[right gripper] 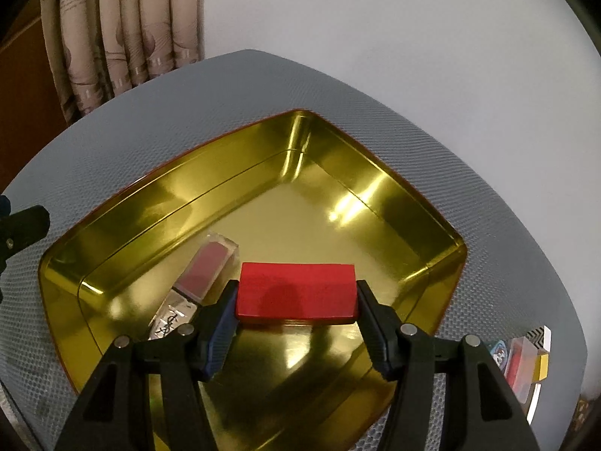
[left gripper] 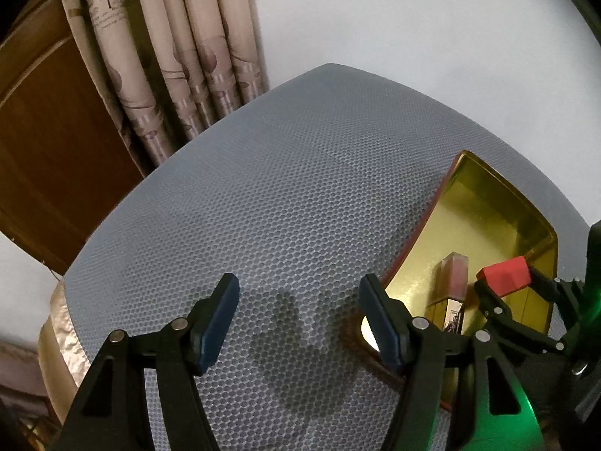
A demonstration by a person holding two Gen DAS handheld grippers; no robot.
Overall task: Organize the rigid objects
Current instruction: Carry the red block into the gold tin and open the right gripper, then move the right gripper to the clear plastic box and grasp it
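A gold metal tray (right gripper: pixel 379 184) sits on the grey dotted mat (right gripper: pixel 488 195). My right gripper (right gripper: pixel 296 319) is shut on a red block (right gripper: pixel 296 291) and holds it above the tray's near part. A pink lip gloss tube (right gripper: pixel 208 270) lies inside the tray to the left of the block. In the left wrist view my left gripper (left gripper: pixel 298 323) is open and empty over the mat, just left of the tray (left gripper: pixel 488 203). The red block (left gripper: pixel 505 276), the lip gloss (left gripper: pixel 454 282) and the right gripper show at the right there.
Several small items, among them a red clear-cased tube (right gripper: pixel 520 364) and a black-and-white patterned box (right gripper: pixel 539 334), lie on the mat right of the tray. A curtain (left gripper: pixel 169 56) and a white wall stand behind the table. A wooden door (left gripper: pixel 41 143) is at the left.
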